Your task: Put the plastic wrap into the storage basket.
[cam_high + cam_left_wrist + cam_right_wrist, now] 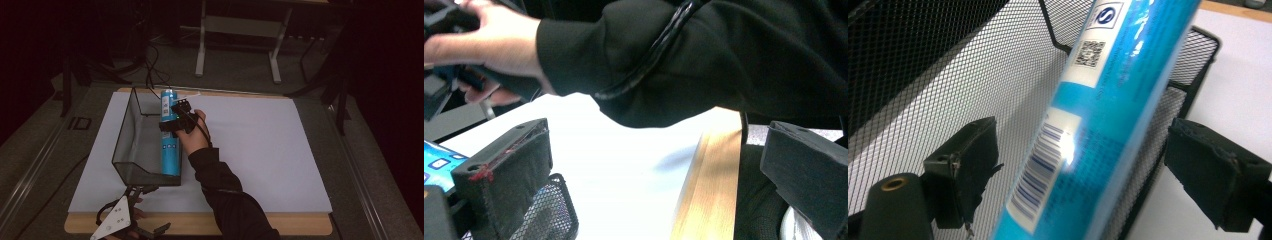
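Blue tube (1108, 115) lying between spread pads (973, 170) of right gripper (1088, 175), clear of both. Black mesh basket (948, 65) behind; white surface (1238, 75) alongside.

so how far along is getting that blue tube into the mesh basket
Mostly done: the blue tube already lies in the mesh basket, along its right side. In hand: the right gripper hangs over the tube, jaws open and clear of it on both sides in the right gripper view, so it looks released. Left: drawing that hand away. The left gripper waits open at the basket's near corner.
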The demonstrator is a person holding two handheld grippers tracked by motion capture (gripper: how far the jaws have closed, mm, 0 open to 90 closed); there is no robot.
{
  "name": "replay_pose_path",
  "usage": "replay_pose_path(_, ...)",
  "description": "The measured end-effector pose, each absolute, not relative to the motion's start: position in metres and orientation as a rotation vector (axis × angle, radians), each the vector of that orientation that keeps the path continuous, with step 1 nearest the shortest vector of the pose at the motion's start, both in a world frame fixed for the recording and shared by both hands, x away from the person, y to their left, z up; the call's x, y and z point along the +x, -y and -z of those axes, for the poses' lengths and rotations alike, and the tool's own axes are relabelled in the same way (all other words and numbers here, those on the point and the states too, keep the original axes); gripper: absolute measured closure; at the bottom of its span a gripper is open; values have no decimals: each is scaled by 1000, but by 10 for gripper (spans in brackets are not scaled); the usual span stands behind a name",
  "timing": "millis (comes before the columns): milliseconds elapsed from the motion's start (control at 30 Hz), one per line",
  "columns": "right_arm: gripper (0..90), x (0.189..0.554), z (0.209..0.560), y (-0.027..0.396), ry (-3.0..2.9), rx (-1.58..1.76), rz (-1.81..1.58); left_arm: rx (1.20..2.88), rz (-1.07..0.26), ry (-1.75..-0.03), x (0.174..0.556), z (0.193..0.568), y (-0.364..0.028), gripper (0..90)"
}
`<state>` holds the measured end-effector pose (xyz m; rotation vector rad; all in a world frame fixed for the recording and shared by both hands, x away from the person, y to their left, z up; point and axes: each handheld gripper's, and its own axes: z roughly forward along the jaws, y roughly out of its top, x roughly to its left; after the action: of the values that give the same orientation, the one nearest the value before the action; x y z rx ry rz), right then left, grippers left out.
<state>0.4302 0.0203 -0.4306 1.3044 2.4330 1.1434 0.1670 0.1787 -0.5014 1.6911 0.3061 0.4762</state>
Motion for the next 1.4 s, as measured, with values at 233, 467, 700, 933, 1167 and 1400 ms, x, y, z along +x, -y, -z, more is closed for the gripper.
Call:
replay_pose_path(233,139,419,419,9,-2452,1221,-1162,1696,-478,-311,168,502,-178,7)
replay_pose_path(467,140,409,419,36,-2452,1189,-1172,1701,-476,-310,168,503,-176,7)
replay_pose_path(700,139,396,420,70,-2420,1179,-1185,1704,-472,-311,169,503,-175,7)
replay_pose_path(933,140,384,425,100,-2408,1175,-1152,1707,-470,-314,170,504,-173,7)
replay_pose_path(1167,155,369,435,126,-2399,1170,-1183,1707,-469,-313,170,504,-173,7)
replay_pose_path(1400,150,357,437,142,-2404,1150,-1181,1709,-469,-313,170,504,-172,7)
